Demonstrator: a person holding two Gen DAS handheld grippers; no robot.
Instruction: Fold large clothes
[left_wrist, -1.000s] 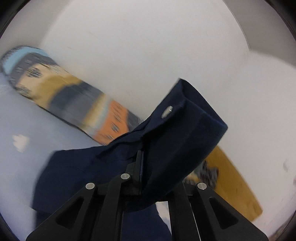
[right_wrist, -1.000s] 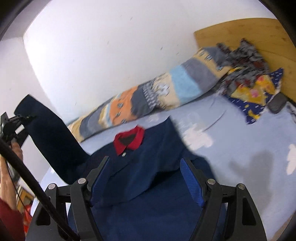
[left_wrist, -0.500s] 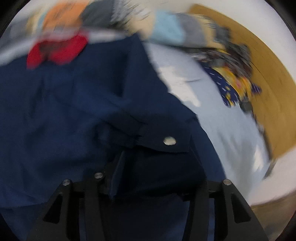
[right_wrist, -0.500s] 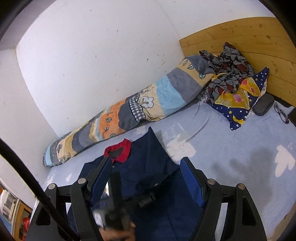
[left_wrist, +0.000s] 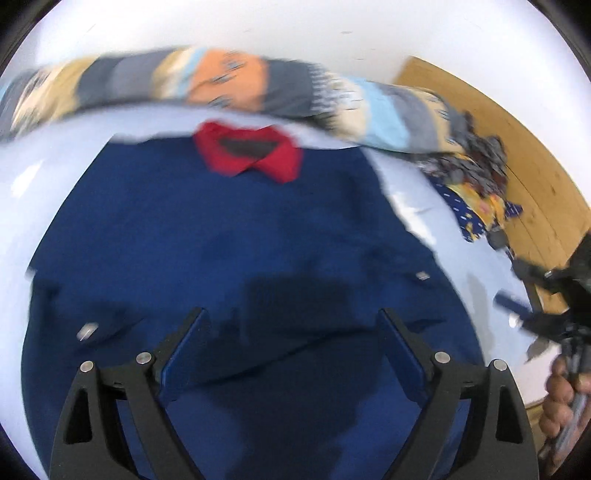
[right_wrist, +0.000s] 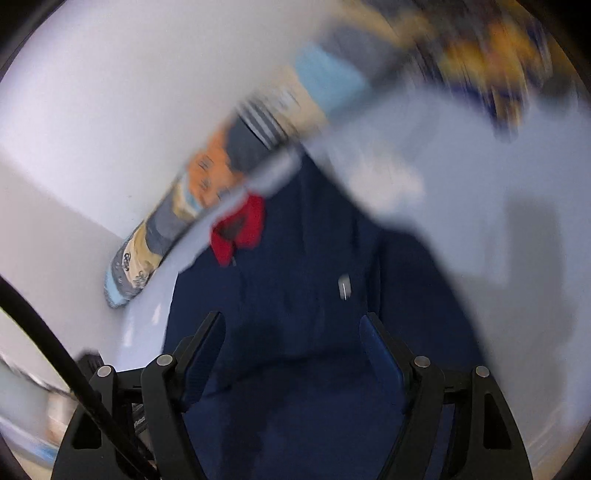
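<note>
The navy blue cloth jacket with a red collar (left_wrist: 236, 258) lies flat on the pale blue bedsheet (left_wrist: 436, 206), its long axis running straight ahead of the left gripper (left_wrist: 291, 347), collar farthest. Left gripper and right gripper (right_wrist: 291, 343) both gape wide, holding nothing. A striped patchwork bolster (left_wrist: 229, 81) lines the white wall (left_wrist: 295, 26) beyond.

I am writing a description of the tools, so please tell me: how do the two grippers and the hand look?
Both the left gripper and the right gripper have black angular frames with triangular cut-outs, silver round bolts and blue pads inside the jaws. A black cable runs past the right one. The hand shows bare skin.
</note>
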